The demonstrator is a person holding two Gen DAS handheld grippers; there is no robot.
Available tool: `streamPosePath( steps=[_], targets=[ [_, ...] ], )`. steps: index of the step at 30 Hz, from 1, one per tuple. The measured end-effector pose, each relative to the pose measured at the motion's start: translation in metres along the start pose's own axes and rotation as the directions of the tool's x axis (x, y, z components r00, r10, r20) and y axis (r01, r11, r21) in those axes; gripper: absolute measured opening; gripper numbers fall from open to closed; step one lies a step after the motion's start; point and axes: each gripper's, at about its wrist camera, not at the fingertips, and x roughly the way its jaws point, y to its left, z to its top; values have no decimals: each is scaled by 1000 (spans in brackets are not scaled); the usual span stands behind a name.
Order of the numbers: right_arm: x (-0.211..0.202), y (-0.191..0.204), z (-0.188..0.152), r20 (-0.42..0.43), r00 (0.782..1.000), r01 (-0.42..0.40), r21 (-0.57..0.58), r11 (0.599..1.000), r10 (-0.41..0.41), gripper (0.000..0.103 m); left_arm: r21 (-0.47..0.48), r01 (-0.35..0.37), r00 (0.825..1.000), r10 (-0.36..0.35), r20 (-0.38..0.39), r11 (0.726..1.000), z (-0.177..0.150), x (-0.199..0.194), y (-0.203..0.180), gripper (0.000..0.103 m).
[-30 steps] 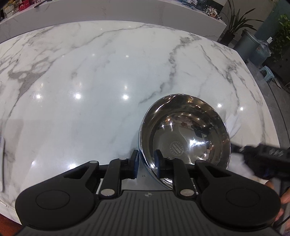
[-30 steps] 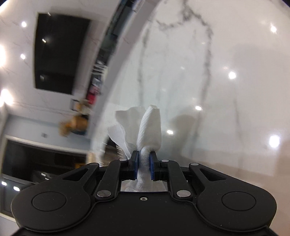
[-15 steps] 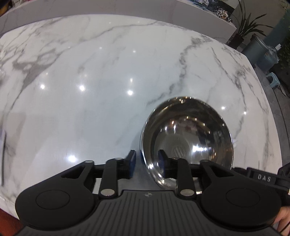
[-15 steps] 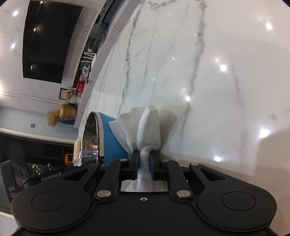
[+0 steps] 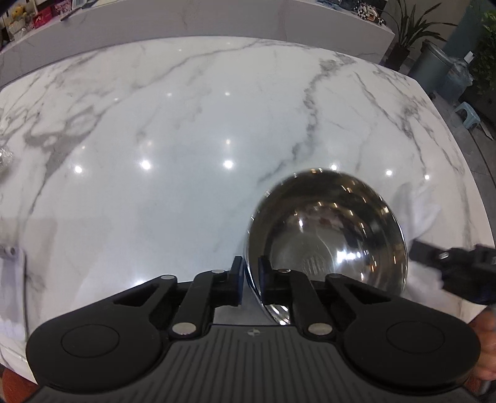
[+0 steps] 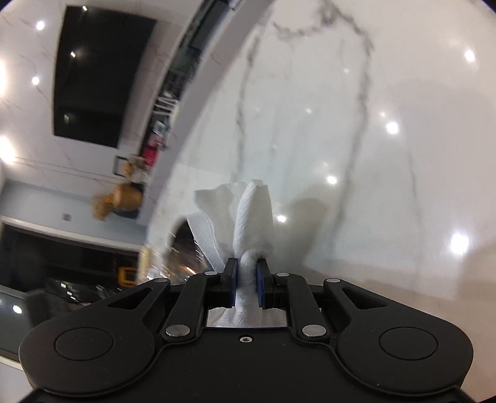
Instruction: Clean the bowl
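Note:
A shiny steel bowl (image 5: 328, 235) is tipped up on the white marble counter (image 5: 186, 155), its inside facing my left wrist camera. My left gripper (image 5: 249, 274) is shut on the bowl's near rim, one finger inside and one outside. My right gripper (image 6: 247, 272) is shut on a crumpled white paper towel (image 6: 248, 214). In the left wrist view the right gripper (image 5: 449, 263) and the paper towel (image 5: 418, 210) sit just right of the bowl, outside its rim. In the right wrist view a blurred part of the bowl (image 6: 183, 248) shows left of the towel.
The counter's right edge (image 5: 465, 186) runs close past the bowl. Beyond it stand a grey bin (image 5: 434, 62) and a potted plant (image 5: 409, 28). A small light object (image 5: 12, 257) lies at the left edge. A long white ledge (image 5: 217, 18) runs behind the counter.
The right gripper with the towel swung beside the bowl, and its view is blurred with motion. The bowl stays gripped by its rim, shifted slightly with the left hand.

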Motion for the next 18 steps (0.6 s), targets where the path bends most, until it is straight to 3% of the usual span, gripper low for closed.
streamPosePath(
  steps=[11,18],
  targets=[
    [10,-7,5,-26,999,21,21,1000,-21,12,3,0,1000,0,-1,1000,4,7,-1,8],
    [28,-19,-10,-63,995,83,26,996,-81,12,-27,20,1000,-20,3,999,3,7,2,10]
  ],
)
